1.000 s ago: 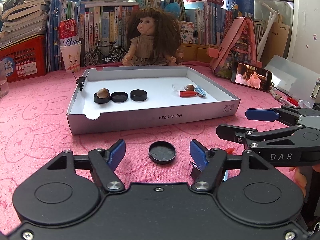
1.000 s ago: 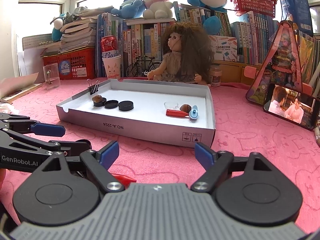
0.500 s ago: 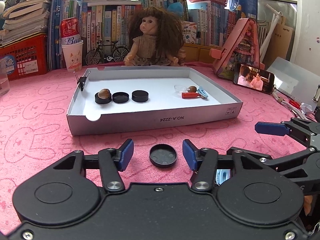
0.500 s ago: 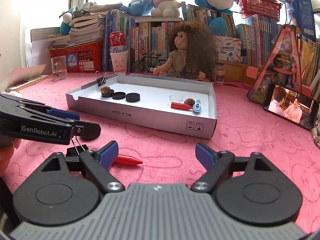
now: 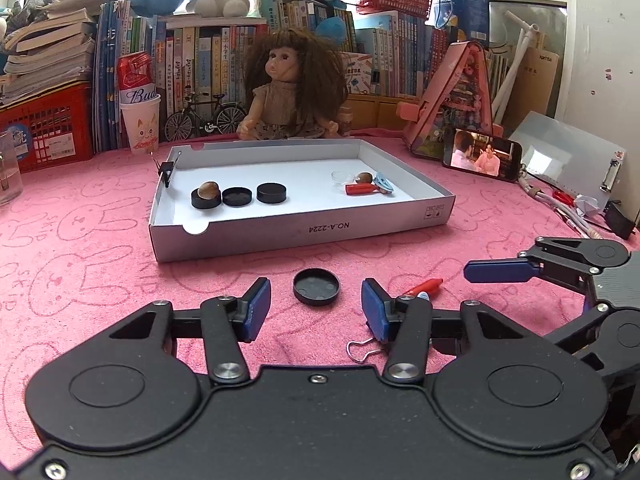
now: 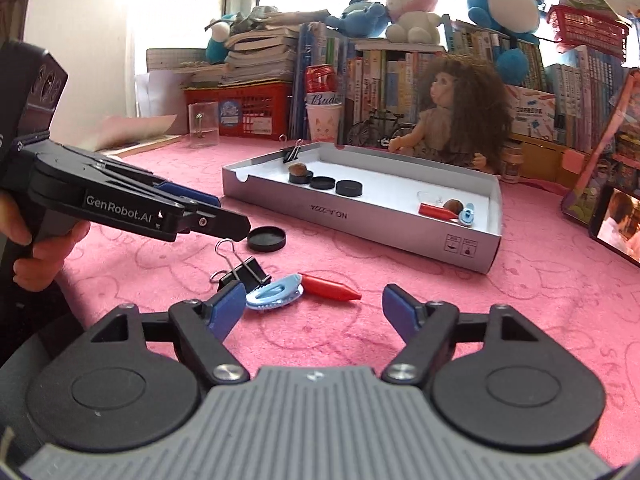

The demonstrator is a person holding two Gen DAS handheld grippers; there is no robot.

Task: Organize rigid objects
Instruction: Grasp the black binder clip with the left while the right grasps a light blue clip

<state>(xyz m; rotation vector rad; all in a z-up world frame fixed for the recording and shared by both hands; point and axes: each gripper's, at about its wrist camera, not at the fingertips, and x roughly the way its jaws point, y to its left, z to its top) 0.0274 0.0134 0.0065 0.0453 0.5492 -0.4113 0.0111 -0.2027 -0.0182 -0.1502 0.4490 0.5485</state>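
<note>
A black round cap (image 5: 316,286) lies on the pink cloth just ahead of my left gripper (image 5: 314,304), level with the gap between its blue pads. The pads stand clear of it, so the gripper is open. My right gripper (image 6: 312,306) is closing, with a light-blue clip (image 6: 274,294) and a red crayon-like stick (image 6: 330,290) lying just ahead of its fingers, untouched. A black binder clip (image 6: 244,270) lies beside its left finger. The white box tray (image 5: 300,232) behind holds black caps (image 5: 238,196), a nut, a red stick and a blue piece.
Behind the tray sits a doll (image 5: 294,92) in front of a wall of books. A phone (image 5: 480,158) leans at the right, with cables and a clipboard beyond. A cup holding a can (image 5: 140,120) and a red basket (image 5: 44,132) stand at the left.
My left jaws narrowed around the black cap, and the gripper drew back slightly. My right gripper swung left, bringing the blue clip, red stick and binder clip into its view, and its jaws narrowed.
</note>
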